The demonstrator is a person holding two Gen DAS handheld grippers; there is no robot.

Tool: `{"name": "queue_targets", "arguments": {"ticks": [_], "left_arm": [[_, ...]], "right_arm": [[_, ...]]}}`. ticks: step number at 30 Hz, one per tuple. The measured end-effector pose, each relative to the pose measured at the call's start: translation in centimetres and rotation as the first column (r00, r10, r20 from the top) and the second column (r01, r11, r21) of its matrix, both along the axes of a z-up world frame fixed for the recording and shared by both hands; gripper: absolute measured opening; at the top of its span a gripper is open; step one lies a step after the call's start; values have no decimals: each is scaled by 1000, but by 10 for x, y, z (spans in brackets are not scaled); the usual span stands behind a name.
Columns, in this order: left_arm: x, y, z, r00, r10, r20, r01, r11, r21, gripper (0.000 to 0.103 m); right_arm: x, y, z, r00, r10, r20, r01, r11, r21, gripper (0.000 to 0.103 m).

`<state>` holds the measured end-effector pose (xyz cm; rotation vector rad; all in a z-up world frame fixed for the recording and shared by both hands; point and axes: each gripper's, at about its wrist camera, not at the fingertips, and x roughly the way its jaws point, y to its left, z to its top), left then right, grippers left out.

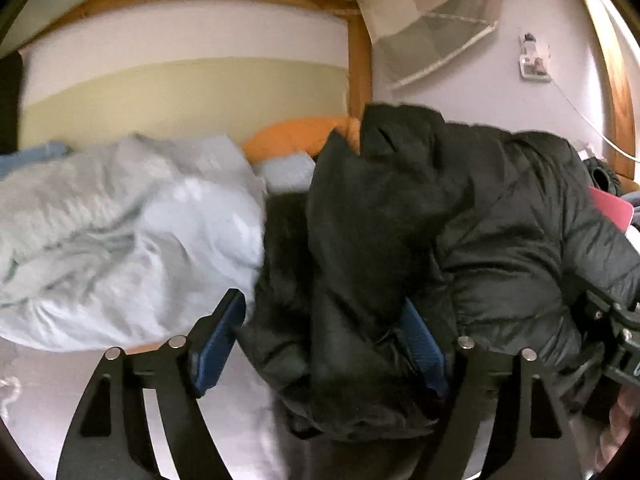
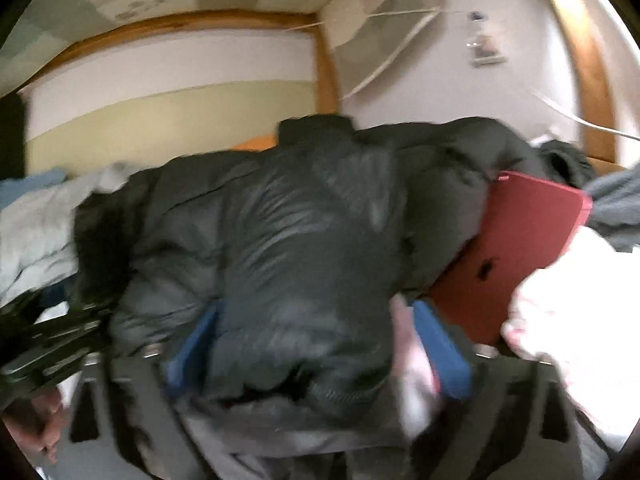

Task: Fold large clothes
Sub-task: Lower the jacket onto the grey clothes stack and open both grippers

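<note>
A black puffer jacket (image 1: 460, 216) lies bunched on a bed. It fills the middle of the right wrist view (image 2: 288, 232). My left gripper (image 1: 324, 340) has its blue-padded fingers (image 1: 218, 344) spread wide, with a thick fold of the jacket between them. My right gripper (image 2: 320, 348) also stands wide, with a bulky part of the jacket and some white fabric between its blue pads (image 2: 444, 356). The right wrist view is blurred. The right gripper's body shows at the right edge of the left wrist view (image 1: 616, 344).
A pale blue duvet (image 1: 120, 240) is heaped to the left, with an orange pillow (image 1: 296, 136) behind it. A red laptop (image 2: 516, 248) leans against the jacket on the right, beside white bedding (image 2: 580, 288). A wooden bed frame (image 1: 360, 64) and white wall stand behind.
</note>
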<state>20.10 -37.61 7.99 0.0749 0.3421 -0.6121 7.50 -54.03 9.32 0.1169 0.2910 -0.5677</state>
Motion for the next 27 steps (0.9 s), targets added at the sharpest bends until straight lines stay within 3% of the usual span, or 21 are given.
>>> {"name": "queue_targets", "arguments": {"ticks": [1, 4, 7, 11, 17, 19, 23, 27], "left_arm": [[-6, 8, 6, 1000, 7, 13, -7, 1000, -19, 82], [-19, 33, 25, 998, 26, 64, -20, 995, -93, 102], [-34, 53, 48, 991, 36, 132, -21, 994, -107, 103], [-46, 78, 75, 982, 48, 182, -24, 991, -129, 103], [-83, 125, 102, 962, 61, 264, -20, 988, -154, 103], [-100, 145, 99, 950, 73, 302, -33, 990, -137, 103], [-130, 186, 72, 949, 53, 311, -27, 996, -88, 103], [-149, 209, 34, 950, 85, 299, -77, 996, -41, 103]], "right_arm": [[-5, 1, 1, 1000, -8, 19, 8, 1000, 9, 103], [-15, 3, 10, 998, -3, 61, 2, 1000, 22, 103], [-26, 15, 26, 993, 5, 116, -4, 1000, -14, 103], [-40, 40, 46, 991, 49, 121, -40, 996, -76, 103], [-61, 87, 52, 980, 143, 137, -130, 986, -100, 103], [-69, 110, 46, 982, 147, 119, -131, 982, -138, 103], [-93, 146, 15, 981, 170, 98, -150, 971, -185, 103], [-106, 161, -16, 979, 186, 86, -176, 979, -107, 103]]}}
